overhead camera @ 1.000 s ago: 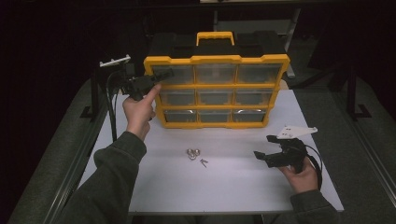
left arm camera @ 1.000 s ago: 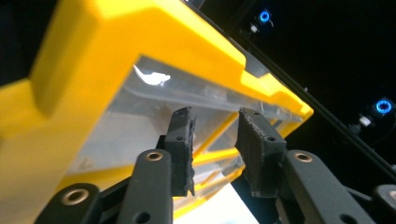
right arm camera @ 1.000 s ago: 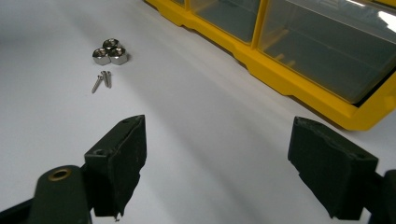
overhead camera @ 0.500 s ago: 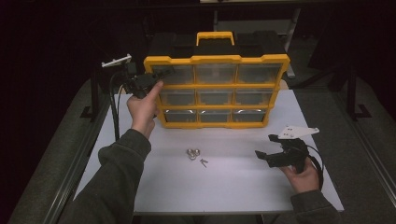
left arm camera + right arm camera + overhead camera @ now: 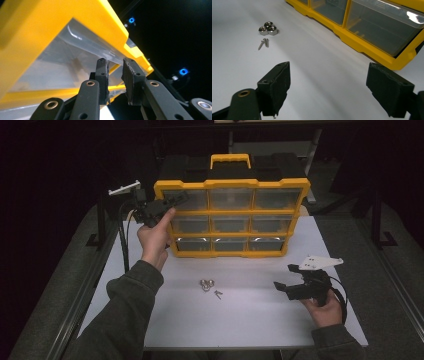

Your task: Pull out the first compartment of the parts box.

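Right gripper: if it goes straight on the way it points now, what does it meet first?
Judging by the right gripper view, the right gripper has open jaws aimed low across bare table. Probably the table surface comes first; beyond it, the yellow organizer's bottom edge. The nuts lie off to the side. Depth is unclear.

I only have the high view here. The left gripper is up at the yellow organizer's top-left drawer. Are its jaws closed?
Observer: The left gripper has its pads almost together, with a slim gap, at the clear front of the top-left drawer. I cannot tell whether they pinch it.
Operator: And the right one?
Observer: The right gripper has its jaws wide apart, with nothing between them but the table.
Operator: What are the small parts?
Observer: Three hex nuts touching in a cluster, with thin screws just beside them.
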Demonstrator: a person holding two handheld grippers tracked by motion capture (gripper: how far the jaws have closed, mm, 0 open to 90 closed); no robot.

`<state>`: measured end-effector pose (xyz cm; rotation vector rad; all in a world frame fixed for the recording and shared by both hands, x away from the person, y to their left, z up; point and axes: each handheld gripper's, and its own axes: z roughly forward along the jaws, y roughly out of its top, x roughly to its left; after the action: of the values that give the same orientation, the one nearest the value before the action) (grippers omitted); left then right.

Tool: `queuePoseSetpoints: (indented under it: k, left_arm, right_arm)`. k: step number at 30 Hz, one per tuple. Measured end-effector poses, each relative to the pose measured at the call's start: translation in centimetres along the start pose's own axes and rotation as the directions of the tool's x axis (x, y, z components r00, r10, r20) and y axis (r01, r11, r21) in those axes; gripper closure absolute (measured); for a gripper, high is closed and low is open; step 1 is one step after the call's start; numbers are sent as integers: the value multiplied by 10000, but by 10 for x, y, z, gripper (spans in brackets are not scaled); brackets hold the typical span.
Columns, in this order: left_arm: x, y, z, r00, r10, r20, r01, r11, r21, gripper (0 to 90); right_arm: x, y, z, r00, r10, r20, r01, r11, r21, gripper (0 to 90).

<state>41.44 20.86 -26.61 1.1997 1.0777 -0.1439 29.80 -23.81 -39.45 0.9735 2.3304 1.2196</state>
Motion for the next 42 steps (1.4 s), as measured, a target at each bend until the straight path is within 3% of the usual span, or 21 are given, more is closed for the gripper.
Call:
queuePoseSetpoints:
  k: [3, 26, 32, 35, 38, 39, 40, 42]
  left_arm:
    - [3, -3, -2, 9994, -131, 320, 135, 9998, -113, 757]
    - [-12, -14, -22, 9989, 159, 433, -175, 9992, 361, 777]
    - [-17, -16, -25, 9973, 719, 156, -727, 9955, 604, 785]
    - [-24, -17, -29, 9867, 1616, -167, -1589, 9812, 1097, 754]
    - [-36, -13, -32, 9601, 2762, -440, -2649, 9486, 1733, 735]
    - [-36, -13, -32, 9601, 2762, -440, -2649, 9486, 1733, 721]
    - [-39, -11, -33, 9485, 3138, -436, -3005, 9347, 1899, 721]
    - [-44, -4, -35, 9310, 3646, -163, -3522, 9092, 2219, 696]
  right_arm:
    - [1, 0, 1, 10000, -24, 20, 24, 10000, 69, 187]
    - [0, -3, -2, 9998, 83, 203, -85, 9999, 76, 194]
    - [0, -4, -1, 9998, 110, 176, -112, 9999, 120, 192]
    - [-2, -5, -2, 9998, 119, 159, -120, 9999, 104, 192]
    - [-1, -5, -2, 9998, 8, 221, -9, 10000, 75, 192]
    - [-1, -5, -2, 9998, 8, 221, -9, 10000, 75, 192]
    - [0, -4, -3, 9997, 22, 238, -24, 10000, 79, 192]
    - [0, -4, -6, 9996, -73, 265, 75, 10000, -61, 192]
